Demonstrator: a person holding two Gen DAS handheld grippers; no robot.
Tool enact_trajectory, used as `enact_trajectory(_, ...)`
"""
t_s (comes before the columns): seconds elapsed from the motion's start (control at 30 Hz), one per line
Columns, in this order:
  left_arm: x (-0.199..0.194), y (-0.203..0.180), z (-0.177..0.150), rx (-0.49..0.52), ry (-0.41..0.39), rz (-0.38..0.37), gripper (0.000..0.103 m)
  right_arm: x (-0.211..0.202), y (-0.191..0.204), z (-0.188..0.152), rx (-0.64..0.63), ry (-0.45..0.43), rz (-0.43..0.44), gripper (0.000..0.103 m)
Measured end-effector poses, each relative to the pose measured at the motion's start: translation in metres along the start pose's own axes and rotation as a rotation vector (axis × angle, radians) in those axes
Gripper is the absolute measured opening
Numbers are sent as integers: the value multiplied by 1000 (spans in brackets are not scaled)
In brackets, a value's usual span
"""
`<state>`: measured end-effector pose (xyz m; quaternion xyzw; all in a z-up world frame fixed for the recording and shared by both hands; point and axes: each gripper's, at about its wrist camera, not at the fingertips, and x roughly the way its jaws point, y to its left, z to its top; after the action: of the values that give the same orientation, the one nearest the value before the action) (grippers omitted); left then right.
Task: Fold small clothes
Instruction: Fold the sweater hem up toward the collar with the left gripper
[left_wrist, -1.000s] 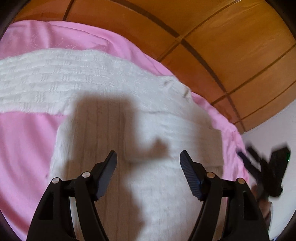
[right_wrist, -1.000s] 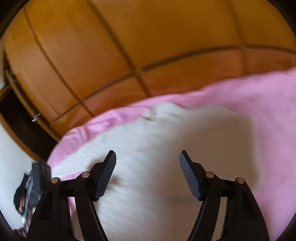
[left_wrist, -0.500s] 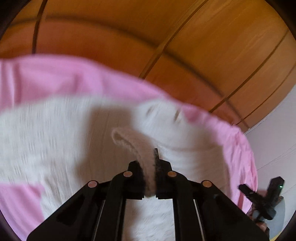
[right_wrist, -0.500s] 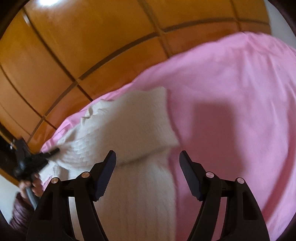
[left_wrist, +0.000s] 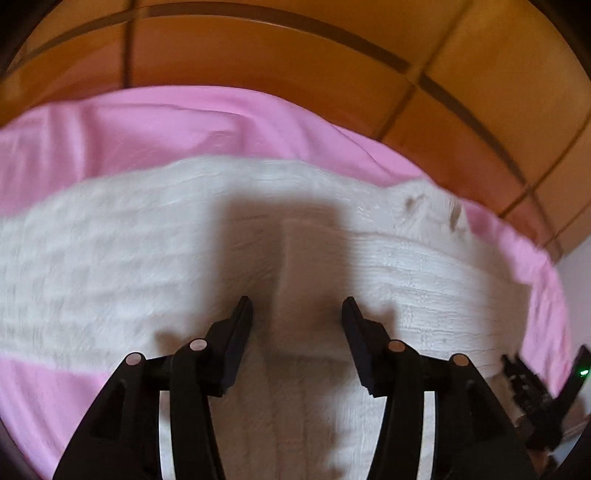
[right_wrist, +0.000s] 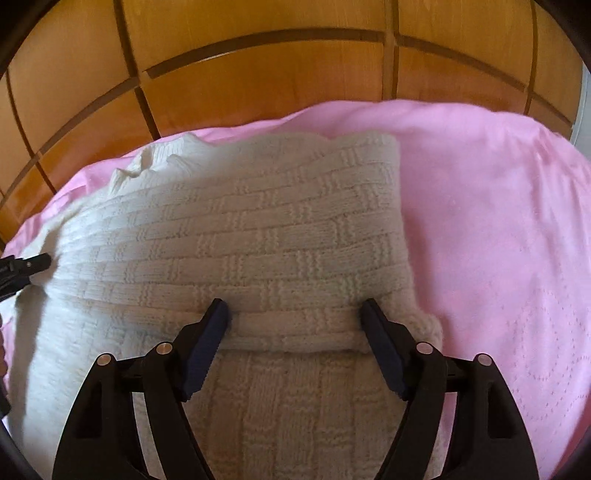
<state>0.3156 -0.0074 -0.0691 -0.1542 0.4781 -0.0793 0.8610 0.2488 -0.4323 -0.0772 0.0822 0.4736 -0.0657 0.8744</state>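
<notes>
I'm hovering my left gripper (left_wrist: 297, 314), jaws just opening, gripping nothing, above the white sweater (right_wrist: 258, 229) lying on the pink sheet (right_wrist: 480, 206). My right gripper (right_wrist: 295, 317), released, is straddling its folded edge at six o'clock.

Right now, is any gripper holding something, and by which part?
Nothing is held. The left gripper has just opened off the sweater; the right gripper is open too.
</notes>
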Motion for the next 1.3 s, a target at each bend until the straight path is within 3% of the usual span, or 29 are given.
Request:
enact_trajectory(0.2,-48,47,-24,-143,-74,-36,61,0,6,0,-38,2,-43,84)
enact_trajectory(0.27,-69,80,-39,-240,-91,-60,61,0,9,0,-51,3,-66,86)
enact_trajectory(0.4,-99,141,-62,-401,-141,-76,59,3,5,2,-27,9,-18,92)
enact_trajectory(0.63,-150,247,-87,-666,-299,4,66,1,8,1,-42,5,-27,93)
enact_trajectory(0.83,-150,304,-85,-872,-376,-11,66,0,11,-2,-47,-2,-39,93)
enact_trajectory(0.97,-141,336,-83,-998,-386,-30,64,-1,11,-3,-49,-4,-43,93)
enact_trajectory(1.03,-133,345,-79,-1029,-378,-22,61,-1,11,-3,-51,-3,-45,93)
enact_trajectory(1.07,-131,347,-76,-1038,-376,-15,51,0,12,-2,-52,-3,-46,94)
enact_trajectory(1.1,-129,349,-73,-1041,-363,0,32,0,11,-2,-52,-3,-46,94)
enact_trajectory(1.17,-129,354,-61,-992,-340,-5,5,0,12,-2,-53,-3,-47,94)
enact_trajectory(1.23,-138,337,-44,-868,-359,28,6,0,11,-2,-54,-3,-48,94)
enact_trajectory(1.3,-143,314,-28,-767,-372,13,5,0,11,-3,-52,-3,-47,94)
